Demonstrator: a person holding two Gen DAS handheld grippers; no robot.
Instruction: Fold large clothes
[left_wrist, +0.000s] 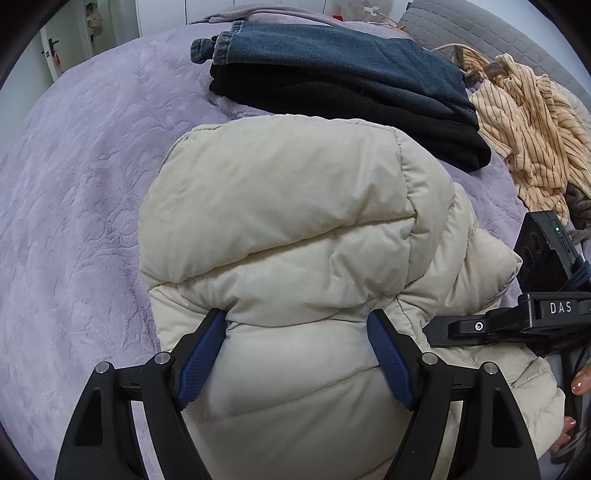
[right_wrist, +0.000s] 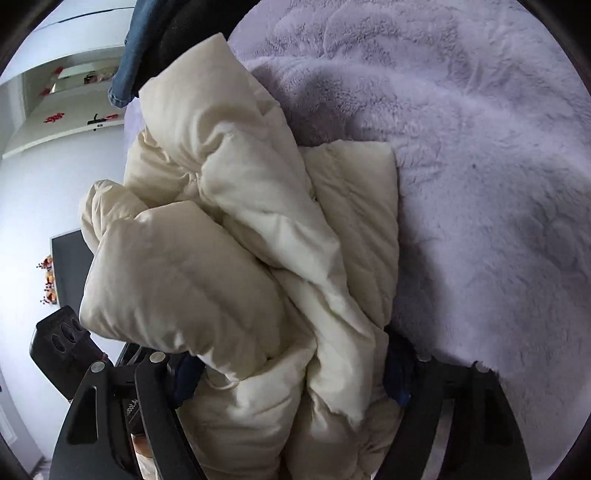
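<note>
The cream puffer jacket (left_wrist: 295, 229) lies bundled on the lavender plush bed cover (left_wrist: 74, 221), near the front edge of the bed, with both tools bearing on it from above; this looks like the pressing-down part of a fold, meant to flatten the padding so the bundle keeps its shape. The left gripper (left_wrist: 297, 354) points steeply down onto the near end of the jacket; its jaws stand wide, straddling a bulging quilted panel whose cloth touches the blue pads (left_wrist: 201, 360) on both sides, though whether they pinch it or merely bracket it I cannot tell. The right gripper (right_wrist: 291, 373) comes in at a shallower slant over the jacket's side; its jaws are also spread wide with thick rolls of fabric swelling up between them, and a firm clamp cannot be confirmed either.

The jacket is pale, matte and heavily padded, stitched into horizontal channels; in the left wrist view the upper layer lies doubled over as a smooth, rounded slab, while in the right wrist view its side shows loose rolls and an open creased edge, so the fold is judged unfinished. Behind it sit folded jeans (left_wrist: 332, 62) atop a black garment (left_wrist: 351, 110), with a striped tan garment (left_wrist: 532, 136) heaped beside them.
</note>
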